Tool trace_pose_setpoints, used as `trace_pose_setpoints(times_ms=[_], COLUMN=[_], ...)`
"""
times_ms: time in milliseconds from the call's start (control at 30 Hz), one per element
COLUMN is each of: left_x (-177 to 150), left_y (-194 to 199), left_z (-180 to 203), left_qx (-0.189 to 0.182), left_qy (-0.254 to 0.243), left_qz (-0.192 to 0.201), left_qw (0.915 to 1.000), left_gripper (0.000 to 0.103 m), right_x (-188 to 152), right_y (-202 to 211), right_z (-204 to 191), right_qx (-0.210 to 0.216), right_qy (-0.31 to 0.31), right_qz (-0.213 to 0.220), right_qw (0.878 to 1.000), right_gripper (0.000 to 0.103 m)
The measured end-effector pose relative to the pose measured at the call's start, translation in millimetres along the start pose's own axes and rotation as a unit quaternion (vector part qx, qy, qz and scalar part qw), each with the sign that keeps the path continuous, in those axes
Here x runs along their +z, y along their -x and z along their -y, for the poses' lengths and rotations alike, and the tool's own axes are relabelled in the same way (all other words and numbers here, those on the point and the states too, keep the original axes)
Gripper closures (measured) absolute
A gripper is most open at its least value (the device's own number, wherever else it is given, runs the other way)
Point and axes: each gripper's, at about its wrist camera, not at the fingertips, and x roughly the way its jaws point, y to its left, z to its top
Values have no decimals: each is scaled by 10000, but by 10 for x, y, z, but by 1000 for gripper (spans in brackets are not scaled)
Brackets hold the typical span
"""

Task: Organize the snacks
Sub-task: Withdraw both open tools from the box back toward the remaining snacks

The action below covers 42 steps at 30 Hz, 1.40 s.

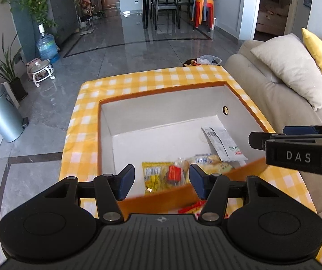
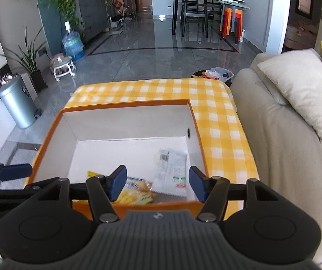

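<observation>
I hold my left hand-held gripper (image 1: 162,181) just above the near wall of the orange cardboard box with white inside (image 1: 161,117), its blue pads spread apart and gripping nothing; my right hand-held gripper (image 2: 157,183) hovers beside it over the same wall, also released and empty; the box stands on the bench covered with a yellow-and-white checked cloth (image 1: 152,76), next to the beige sofa (image 1: 280,94); I judge that the step in hand is between two placements, the snacks already inside having been dropped and the next one not yet taken; inside I count three packets for sure: one yellow packet with a barcode (image 1: 155,175), one pale yellow biscuit packet (image 2: 136,191), and one white-and-grey long sachet with a green and red end (image 1: 223,145); a small red-labelled piece (image 1: 175,172) lies on the yellow one, and I cannot tell if it is separate; outside, just before the box wall, one red-and-yellow wrapper (image 1: 192,208) shows partly under my left gripper; the next move, I think, calls for lowering there, closing the pads on that wrapper, and lifting it over the wall.
</observation>
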Motion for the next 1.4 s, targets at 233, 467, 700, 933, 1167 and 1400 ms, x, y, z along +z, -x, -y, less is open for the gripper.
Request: trace_pose_setpoints(times_ms=[233, 467, 700, 933, 1167, 1400], left_x=[-280, -554, -776, -945, -1066, -1204], left_y=[308, 489, 525, 506, 447, 354], left_z=[-71, -147, -150, -126, -83, -41], left_qx=[-104, -241, -346, -332, -377, -424], left_qy=[398, 770, 968, 1025, 992, 954], left_qz=[130, 99, -50, -220, -455, -803], left_qw=[9991, 9967, 9947, 9939, 9933, 9913], left_gripper=[37, 37, 37, 37, 37, 37], right_x=[-284, -618, -882, -1064, -1292, -1517], right_y=[346, 660, 811, 835, 797, 656], right_z=[-42, -86, -35, 48, 82, 158], right_qx=[184, 216, 141, 93, -4, -92], right_qy=[-380, -362, -385, -433, -244, -272], right_qz=[61, 130, 63, 3, 35, -349], right_qw=[9991, 9990, 9991, 9990, 9997, 9990], right_gripper=[42, 41, 40, 40, 40, 40])
